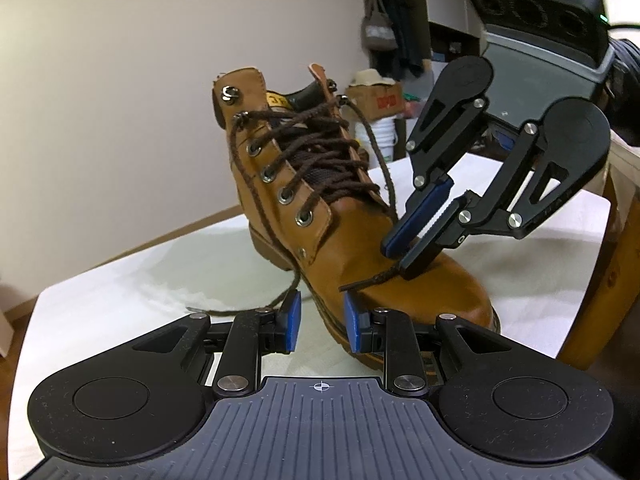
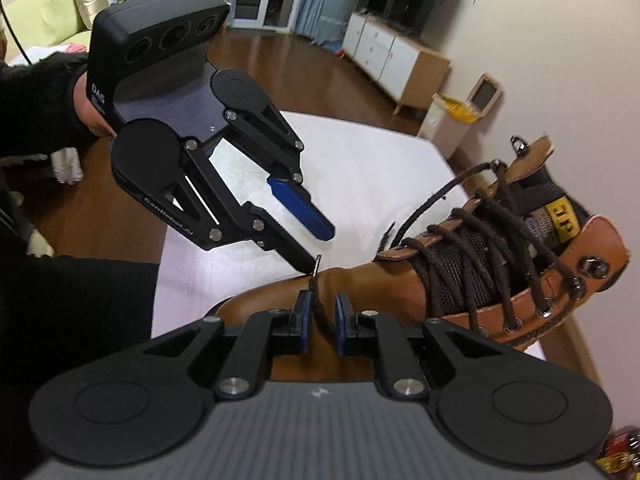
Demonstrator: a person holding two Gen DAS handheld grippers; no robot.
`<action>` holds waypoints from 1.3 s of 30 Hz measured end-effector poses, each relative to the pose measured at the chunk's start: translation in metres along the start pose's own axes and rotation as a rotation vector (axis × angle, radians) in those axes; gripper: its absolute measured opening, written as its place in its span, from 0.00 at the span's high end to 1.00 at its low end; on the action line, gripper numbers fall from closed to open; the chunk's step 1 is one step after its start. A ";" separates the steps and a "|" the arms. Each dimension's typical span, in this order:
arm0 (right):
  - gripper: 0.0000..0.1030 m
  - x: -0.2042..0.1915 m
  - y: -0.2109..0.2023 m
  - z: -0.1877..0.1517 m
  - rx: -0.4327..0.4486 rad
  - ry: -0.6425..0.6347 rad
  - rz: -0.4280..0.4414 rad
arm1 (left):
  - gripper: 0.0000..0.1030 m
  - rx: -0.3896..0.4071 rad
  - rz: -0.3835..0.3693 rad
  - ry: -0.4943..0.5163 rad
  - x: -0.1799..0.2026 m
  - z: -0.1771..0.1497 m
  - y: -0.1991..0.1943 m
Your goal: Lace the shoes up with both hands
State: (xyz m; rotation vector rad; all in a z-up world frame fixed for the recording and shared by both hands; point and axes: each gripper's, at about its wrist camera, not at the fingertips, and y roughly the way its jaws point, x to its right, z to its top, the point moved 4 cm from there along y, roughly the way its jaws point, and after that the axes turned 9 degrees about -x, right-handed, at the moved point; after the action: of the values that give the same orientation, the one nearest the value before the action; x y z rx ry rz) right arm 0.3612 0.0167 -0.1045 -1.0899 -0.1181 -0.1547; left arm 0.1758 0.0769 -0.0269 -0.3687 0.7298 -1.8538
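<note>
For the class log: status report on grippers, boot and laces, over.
Left gripper open, at toe. Right gripper open, lace end between its fingers, ungripped. Boot laced to upper eyelets. Nothing obstructing.

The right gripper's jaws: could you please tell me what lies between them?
A stretch of the brown shoelace runs between the open jaws of the right gripper, above the tan boot's toe; the right wrist view shows it.

We hold our left gripper [image 1: 318,322] low, jaws apart; our right gripper [image 1: 404,256] tilts down, jaws narrowly parted.
</note>
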 end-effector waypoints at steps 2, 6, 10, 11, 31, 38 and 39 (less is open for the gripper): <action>0.91 0.001 -0.001 -0.001 -0.003 0.038 0.022 | 0.75 0.005 -0.006 -0.009 -0.002 0.001 0.001; 0.96 -0.002 -0.006 -0.006 0.004 0.112 0.021 | 0.75 0.013 -0.003 -0.008 -0.006 0.001 0.001; 0.97 -0.007 -0.017 -0.007 0.042 0.235 -0.061 | 0.75 0.035 0.015 -0.002 -0.017 0.007 -0.005; 0.97 -0.009 -0.024 -0.006 0.071 0.269 -0.081 | 0.75 0.041 0.026 -0.002 -0.022 0.011 -0.007; 0.97 0.019 -0.089 0.034 0.205 0.574 -0.244 | 0.75 0.157 0.174 0.082 -0.069 0.078 -0.005; 0.97 0.031 -0.078 0.033 0.172 0.601 -0.204 | 0.74 0.186 0.186 0.169 -0.063 0.090 -0.002; 0.97 0.034 -0.077 0.035 0.166 0.599 -0.199 | 0.74 0.191 0.188 0.182 -0.062 0.092 -0.002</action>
State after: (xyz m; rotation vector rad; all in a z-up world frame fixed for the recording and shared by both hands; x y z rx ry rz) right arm 0.3798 0.0110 -0.0153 -0.8277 0.2955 -0.6312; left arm 0.2508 0.1059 0.0499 -0.0077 0.6781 -1.7743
